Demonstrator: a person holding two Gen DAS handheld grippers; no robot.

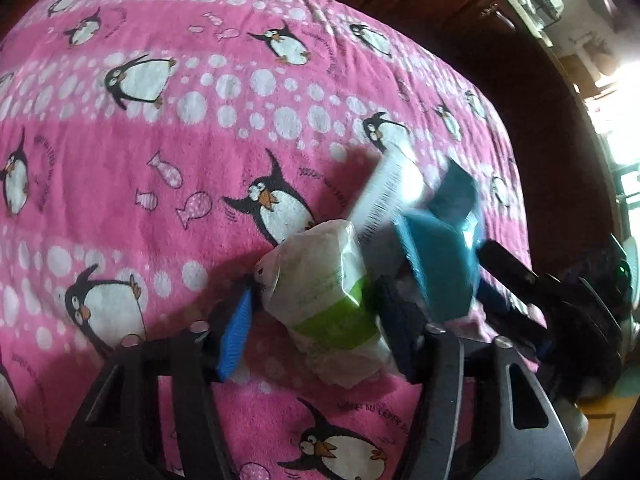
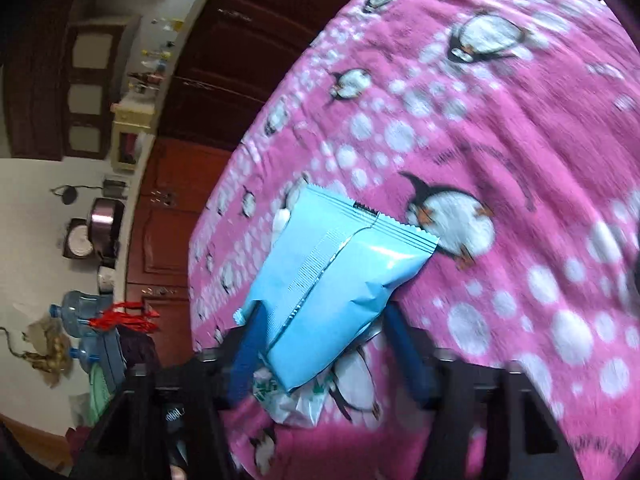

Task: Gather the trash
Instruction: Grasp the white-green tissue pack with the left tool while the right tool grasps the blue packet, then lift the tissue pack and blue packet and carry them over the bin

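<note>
A crumpled white and green wrapper sits between the blue pads of my left gripper, just above the pink penguin blanket. Both pads touch its sides. To its right, a black finger of the right gripper reaches in with a blue snack packet, blurred and washed out white at its far end. In the right wrist view my right gripper is shut on that light blue packet, which sticks out forward over the blanket. The white and green wrapper shows below it.
The bed's edge runs along the left of the right wrist view, with dark wooden cabinets beyond it. Large water bottles and clutter stand on the floor at the far left. Bright window light glares at the right of the left wrist view.
</note>
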